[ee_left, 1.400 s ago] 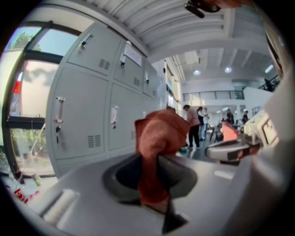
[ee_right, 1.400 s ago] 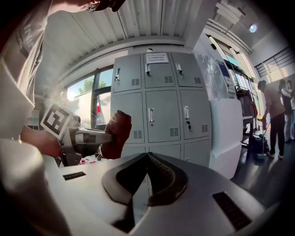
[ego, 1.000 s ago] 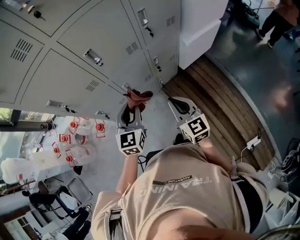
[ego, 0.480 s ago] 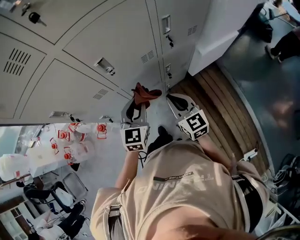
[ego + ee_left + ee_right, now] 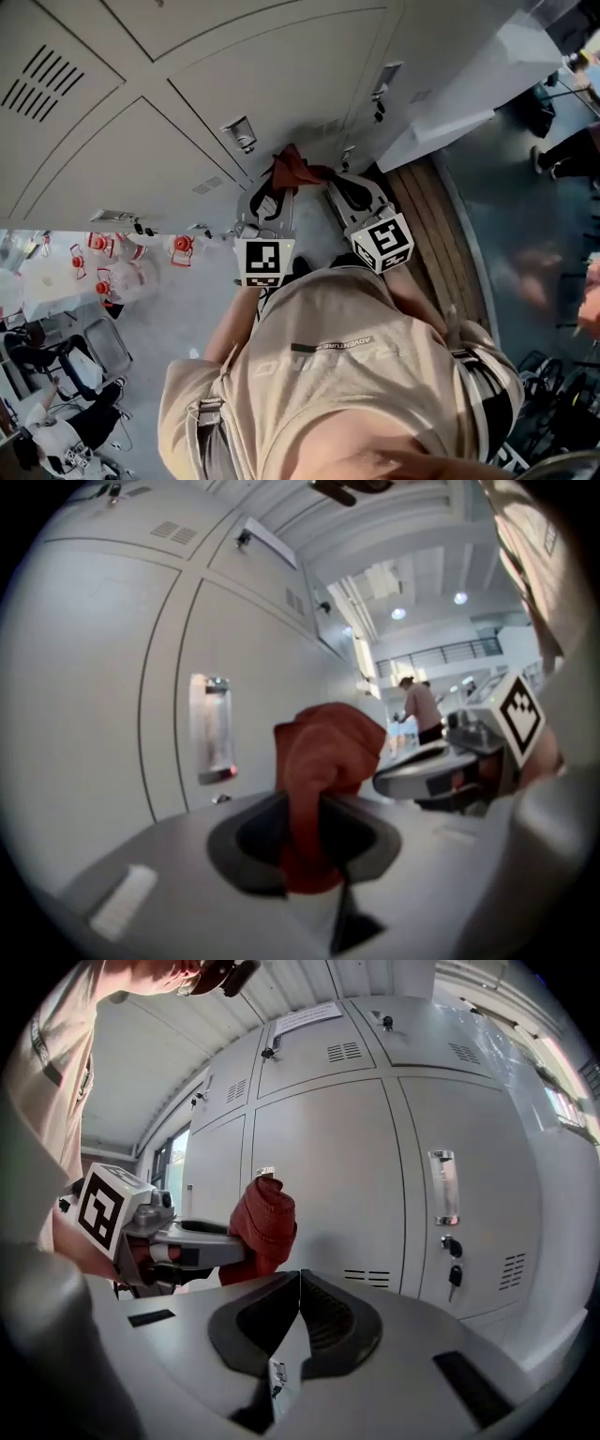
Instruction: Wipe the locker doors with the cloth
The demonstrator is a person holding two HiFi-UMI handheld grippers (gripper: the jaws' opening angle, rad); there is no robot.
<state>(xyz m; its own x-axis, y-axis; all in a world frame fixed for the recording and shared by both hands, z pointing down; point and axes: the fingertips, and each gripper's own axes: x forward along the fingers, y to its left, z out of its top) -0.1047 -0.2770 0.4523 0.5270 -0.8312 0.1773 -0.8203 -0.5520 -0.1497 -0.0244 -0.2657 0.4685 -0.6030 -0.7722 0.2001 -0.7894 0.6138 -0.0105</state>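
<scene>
Grey locker doors (image 5: 187, 141) fill the background. The left gripper (image 5: 305, 832) pinches the red cloth (image 5: 328, 747) between its 2 jaws, near a door but seemingly not touching. The right gripper (image 5: 300, 1316) is closed on nothing. Wiping looks about to start: the cloth needs pressing flat onto the panel.

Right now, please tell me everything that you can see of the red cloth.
The cloth is rust red, looks soft and textured, and is crumpled into a bunch. The left gripper is shut on its lower part, and the bunched top stands out beyond the jaws. It is close to the grey locker doors; whether it touches them cannot be told. The right gripper, shut and empty, is beside it.
</scene>
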